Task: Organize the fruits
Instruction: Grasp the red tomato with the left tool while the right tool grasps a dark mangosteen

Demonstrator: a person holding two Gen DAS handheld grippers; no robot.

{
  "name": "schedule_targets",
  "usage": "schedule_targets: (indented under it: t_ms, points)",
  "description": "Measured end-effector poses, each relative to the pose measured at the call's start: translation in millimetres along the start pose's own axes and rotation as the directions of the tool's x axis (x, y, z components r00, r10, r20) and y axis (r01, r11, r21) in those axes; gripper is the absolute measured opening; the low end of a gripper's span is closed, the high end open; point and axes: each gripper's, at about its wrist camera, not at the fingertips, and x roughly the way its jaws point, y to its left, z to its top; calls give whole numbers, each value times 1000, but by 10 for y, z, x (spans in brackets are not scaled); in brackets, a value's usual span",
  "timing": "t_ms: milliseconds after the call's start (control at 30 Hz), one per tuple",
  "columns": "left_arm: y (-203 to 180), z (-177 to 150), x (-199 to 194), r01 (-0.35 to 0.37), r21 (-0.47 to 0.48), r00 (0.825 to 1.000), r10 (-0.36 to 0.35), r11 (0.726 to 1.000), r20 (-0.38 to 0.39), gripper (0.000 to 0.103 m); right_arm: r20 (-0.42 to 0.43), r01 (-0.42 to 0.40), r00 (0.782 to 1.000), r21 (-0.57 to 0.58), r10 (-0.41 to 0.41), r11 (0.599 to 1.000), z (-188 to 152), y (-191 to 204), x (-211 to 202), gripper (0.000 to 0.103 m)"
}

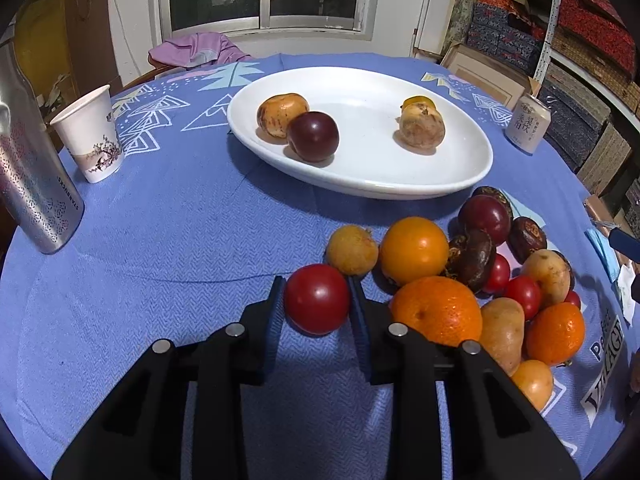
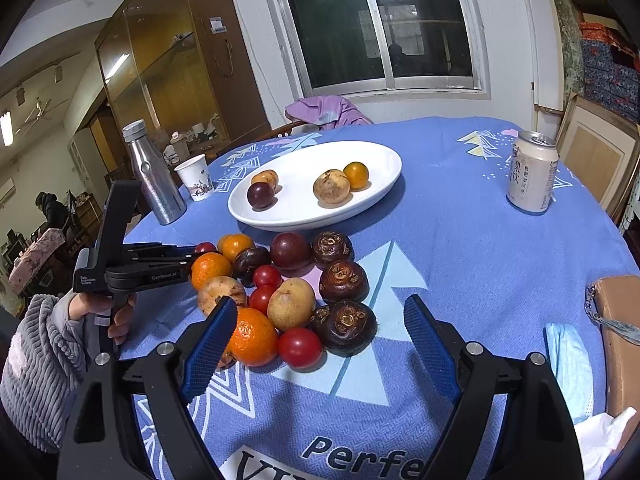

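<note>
A white oval plate [image 1: 400,176] [image 2: 372,152] holds a dark plum [image 1: 313,136], two tan fruits and a small orange. In front of it lies a pile of oranges [image 1: 438,310], tomatoes, brown pears and dark water chestnuts [image 2: 344,280]. My left gripper [image 1: 316,292] is shut on a red tomato [image 1: 317,299] at the pile's left edge, low over the cloth. In the right wrist view the left gripper [image 2: 196,254] reaches into the pile from the left. My right gripper [image 2: 320,332] is open and empty, just in front of the pile.
A steel bottle [image 1: 32,184] [image 2: 154,176] and a paper cup [image 1: 90,136] [image 2: 196,178] stand at the left. A drink can [image 1: 528,124] [image 2: 532,172] stands at the right. A brown box [image 2: 620,320] and tissues lie at the right table edge.
</note>
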Motion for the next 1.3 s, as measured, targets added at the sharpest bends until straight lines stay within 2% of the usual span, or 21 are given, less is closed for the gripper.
schedule_targets:
  t_ms: [133, 233, 433, 633, 867, 1067, 1167, 1300]
  points:
    - [-7, -92, -104, -41, 3, 999, 41, 999, 13, 30, -3, -7, 1000, 9, 7, 1000, 11, -42, -12, 86]
    - [54, -230, -319, -61, -32, 996, 63, 998, 58, 30, 7, -3, 1000, 11, 2, 1000, 35, -101, -54, 86]
    - [136, -494, -789, -21, -103, 986, 38, 995, 165, 30, -46, 2, 999, 31, 0, 1000, 20, -217, 26, 83]
    - [7, -543, -798, 7, -67, 987, 4, 998, 158, 30, -117, 4, 993, 47, 2, 999, -30, -258, 265, 66]
    - [-110, -564, -785, 8, -31, 988, -3, 999, 154, 30, -178, -37, 982, 142, 62, 989, -74, -323, 523, 66]
    - [-71, -562, -773, 9, -42, 988, -2, 999, 152, 30, -179, -71, 978, 203, 108, 977, -61, -359, 626, 65]
    - [-45, -559, -775, 9, -52, 988, -1, 999, 152, 30, -181, -101, 973, 237, 146, 966, -73, -382, 641, 50]
    - [-31, -561, -776, 8, -57, 989, 0, 998, 151, 30, -181, -149, 960, 317, 213, 937, -91, -502, 625, 43]
